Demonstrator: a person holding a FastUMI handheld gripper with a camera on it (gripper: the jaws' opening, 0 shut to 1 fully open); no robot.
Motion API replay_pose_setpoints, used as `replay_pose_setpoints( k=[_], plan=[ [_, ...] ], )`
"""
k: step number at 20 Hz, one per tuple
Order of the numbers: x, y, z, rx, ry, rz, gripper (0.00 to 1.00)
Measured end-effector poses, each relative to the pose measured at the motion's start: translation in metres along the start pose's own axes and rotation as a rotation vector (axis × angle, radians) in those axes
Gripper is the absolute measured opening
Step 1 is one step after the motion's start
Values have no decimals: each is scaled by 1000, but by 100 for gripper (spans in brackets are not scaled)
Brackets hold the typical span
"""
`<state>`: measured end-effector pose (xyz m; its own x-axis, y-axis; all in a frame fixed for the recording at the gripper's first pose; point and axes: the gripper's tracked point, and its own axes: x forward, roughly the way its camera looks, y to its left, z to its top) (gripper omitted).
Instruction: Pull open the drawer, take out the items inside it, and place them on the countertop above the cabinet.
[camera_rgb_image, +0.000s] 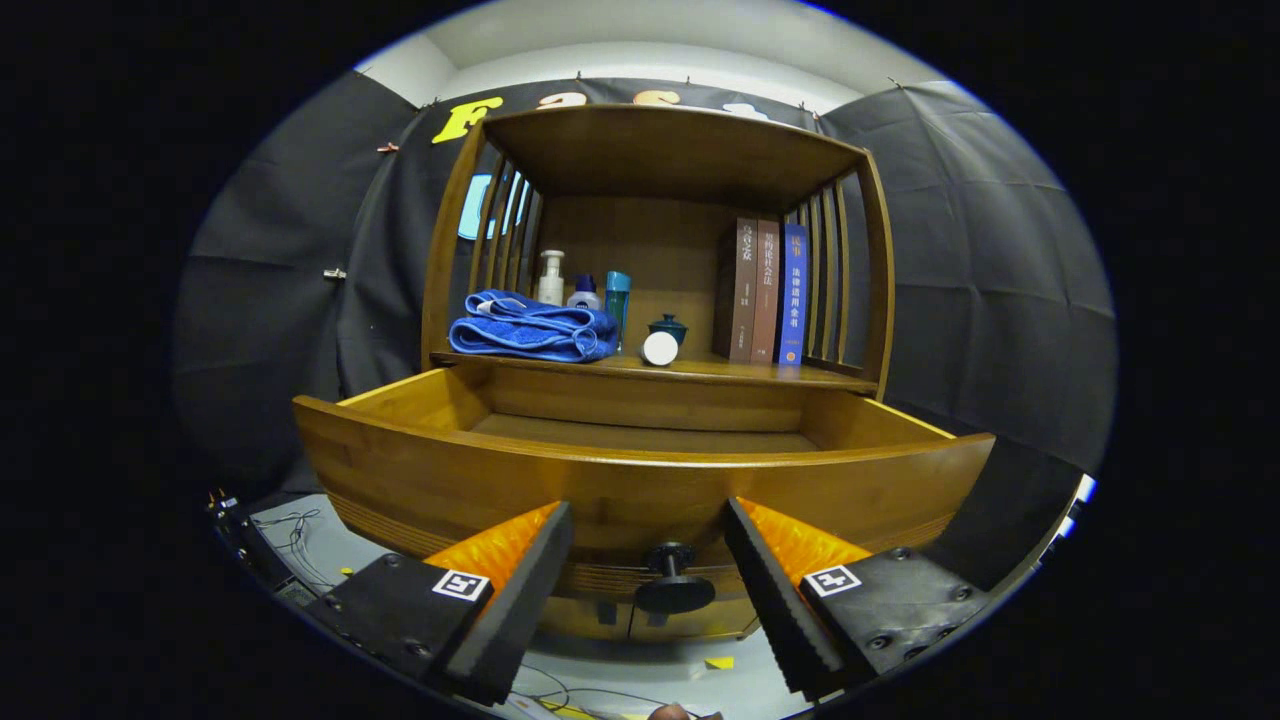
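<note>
While the jaws (648, 560) stand spread apart with nothing pinched, the drawer (640, 480) sits pulled open just beyond them, its round knob (672, 583) between the fingers. What I can see of the drawer floor looks bare. On the surface (700, 368) above, at twelve o'clock from the knob, lie a folded blue towel (532, 328), three bottles (583, 288), a small dark pot (668, 327), a white round lid (659, 348) and three upright books (765, 290).
</note>
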<state>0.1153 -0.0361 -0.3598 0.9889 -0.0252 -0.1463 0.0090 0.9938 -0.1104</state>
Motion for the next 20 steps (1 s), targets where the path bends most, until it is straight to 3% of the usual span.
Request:
replay_pose_setpoints(
  k=[20],
  plan=[
    [152,9,7,65,35,-28,99]
  ],
)
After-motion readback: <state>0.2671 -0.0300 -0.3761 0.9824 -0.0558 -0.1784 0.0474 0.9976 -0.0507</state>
